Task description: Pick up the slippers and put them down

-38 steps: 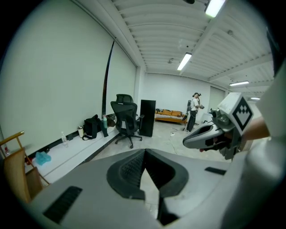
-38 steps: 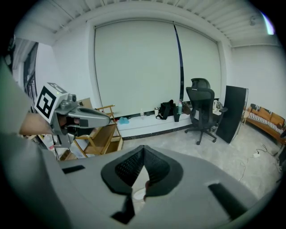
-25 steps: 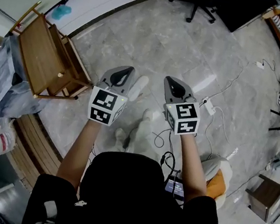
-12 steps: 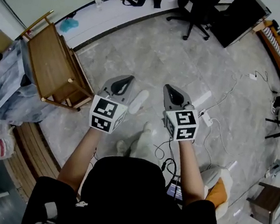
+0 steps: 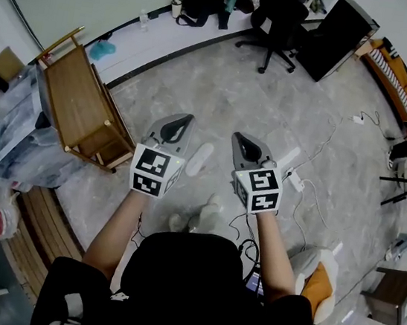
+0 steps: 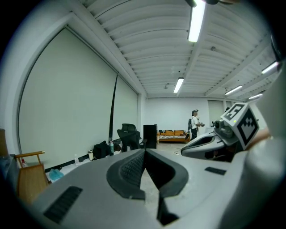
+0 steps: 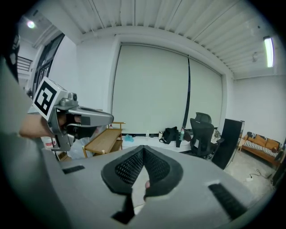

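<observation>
Both the left claw [image 5: 184, 121] and the right claw [image 5: 239, 140] are closed on nothing and held side by side well above the floor [image 5: 236, 87], where one white slipper [image 5: 200, 157] lies beneath the gap between them, so it looks either already put down or not yet grasped.

One white slipper [image 5: 200, 157] in your sight: long and narrow, lying flat on the grey floor [image 5: 272, 100], toe end angled slightly right.
</observation>
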The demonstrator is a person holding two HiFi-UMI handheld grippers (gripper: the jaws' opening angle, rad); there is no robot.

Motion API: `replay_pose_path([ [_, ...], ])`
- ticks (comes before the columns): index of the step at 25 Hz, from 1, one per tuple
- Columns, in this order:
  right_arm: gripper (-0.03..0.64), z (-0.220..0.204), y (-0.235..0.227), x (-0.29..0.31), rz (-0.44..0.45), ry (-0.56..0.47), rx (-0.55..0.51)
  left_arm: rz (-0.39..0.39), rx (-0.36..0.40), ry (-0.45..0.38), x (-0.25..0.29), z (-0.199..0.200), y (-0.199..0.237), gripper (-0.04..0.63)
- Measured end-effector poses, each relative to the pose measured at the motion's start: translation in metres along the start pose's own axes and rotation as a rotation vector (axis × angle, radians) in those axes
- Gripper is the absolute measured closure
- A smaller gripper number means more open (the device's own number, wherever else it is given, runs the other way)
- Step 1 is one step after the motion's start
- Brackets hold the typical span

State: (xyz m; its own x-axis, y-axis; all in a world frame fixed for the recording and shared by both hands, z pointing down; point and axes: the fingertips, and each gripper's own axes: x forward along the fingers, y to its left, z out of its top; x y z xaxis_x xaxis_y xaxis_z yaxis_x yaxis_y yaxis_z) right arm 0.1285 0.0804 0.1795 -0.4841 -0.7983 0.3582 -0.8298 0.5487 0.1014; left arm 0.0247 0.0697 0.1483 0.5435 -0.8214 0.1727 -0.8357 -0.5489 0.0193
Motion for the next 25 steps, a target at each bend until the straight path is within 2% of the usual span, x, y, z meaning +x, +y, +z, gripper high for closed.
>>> replay_pose_path([
  [9, 0.632, 0.011, 0.001, -0.015, -0.01, -0.021, -0.013, -0.007, -0.014, -0.039, -0.009, 0.014, -0.01, 0.589],
  [17, 0.632, 0.027, -0.023, -0.029, -0.003, -0.061, -0.006, 0.035, -0.035, -0.058, 0.001, 0.034, -0.017, 0.589],
  [22, 0.632, 0.033, -0.044, -0.041, -0.004, -0.087, 0.005, 0.047, -0.025, -0.06, 0.01, 0.044, -0.032, 0.589],
  [25, 0.632, 0.034, -0.055, -0.049, -0.004, -0.107, 0.012, 0.051, 0.007, -0.06, 0.015, 0.049, -0.045, 0.589],
])
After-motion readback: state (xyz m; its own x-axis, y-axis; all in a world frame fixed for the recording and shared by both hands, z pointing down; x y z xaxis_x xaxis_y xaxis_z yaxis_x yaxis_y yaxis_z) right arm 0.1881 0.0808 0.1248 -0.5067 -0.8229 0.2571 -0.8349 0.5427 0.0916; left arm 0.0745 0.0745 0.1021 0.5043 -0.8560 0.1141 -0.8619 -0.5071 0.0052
